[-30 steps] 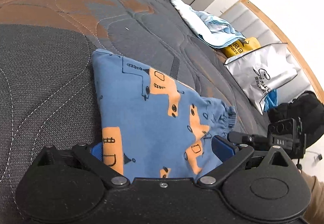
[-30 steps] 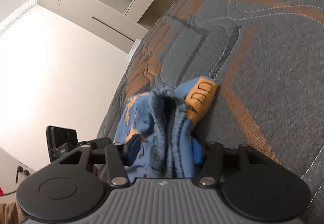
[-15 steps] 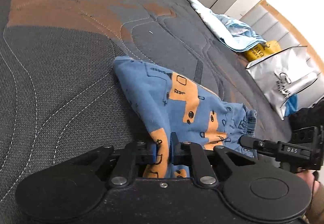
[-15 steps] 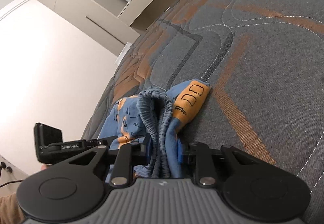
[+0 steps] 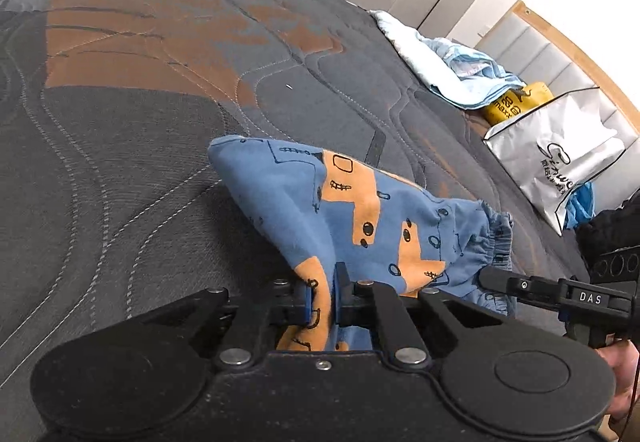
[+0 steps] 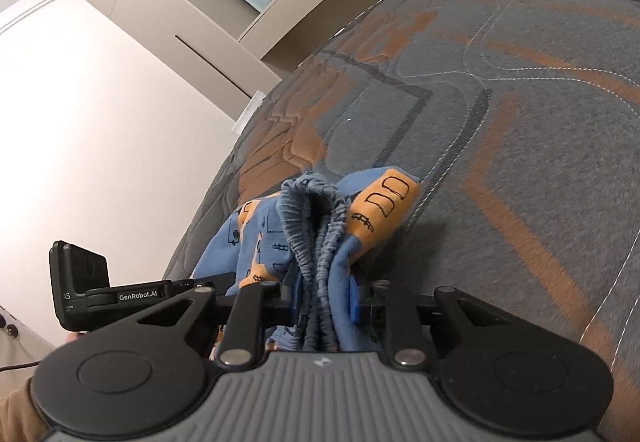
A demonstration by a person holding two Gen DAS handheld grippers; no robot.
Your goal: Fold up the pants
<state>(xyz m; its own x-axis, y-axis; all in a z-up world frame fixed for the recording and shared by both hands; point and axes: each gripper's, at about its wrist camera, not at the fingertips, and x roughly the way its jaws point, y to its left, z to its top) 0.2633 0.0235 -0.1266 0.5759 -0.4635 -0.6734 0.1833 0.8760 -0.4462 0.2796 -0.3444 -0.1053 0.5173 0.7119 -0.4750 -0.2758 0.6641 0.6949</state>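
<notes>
Blue children's pants (image 5: 360,210) with orange patches and black drawings lie partly lifted off the bed. My left gripper (image 5: 324,298) is shut on a fold of their blue and orange cloth, which rises in a tent shape ahead of it. The elastic waistband (image 5: 496,238) points right, where my right gripper (image 5: 492,278) reaches it. In the right wrist view the pants (image 6: 384,198) are bunched, and my right gripper (image 6: 324,302) is shut on the gathered waistband (image 6: 316,242). The left gripper's black body (image 6: 120,294) shows at the left.
A quilted grey and orange bedspread (image 5: 160,82) covers the bed. At the far right lie a pile of light blue clothes (image 5: 452,66), a yellow packet (image 5: 516,102), a silver bag (image 5: 560,162) and a black bag (image 5: 608,230) by the padded headboard. Cupboards (image 6: 180,22) stand beyond.
Both grippers closed on the pants: the left from wide open, the right onto the waistband. Both then rose, lifting the cloth off the bed.
</notes>
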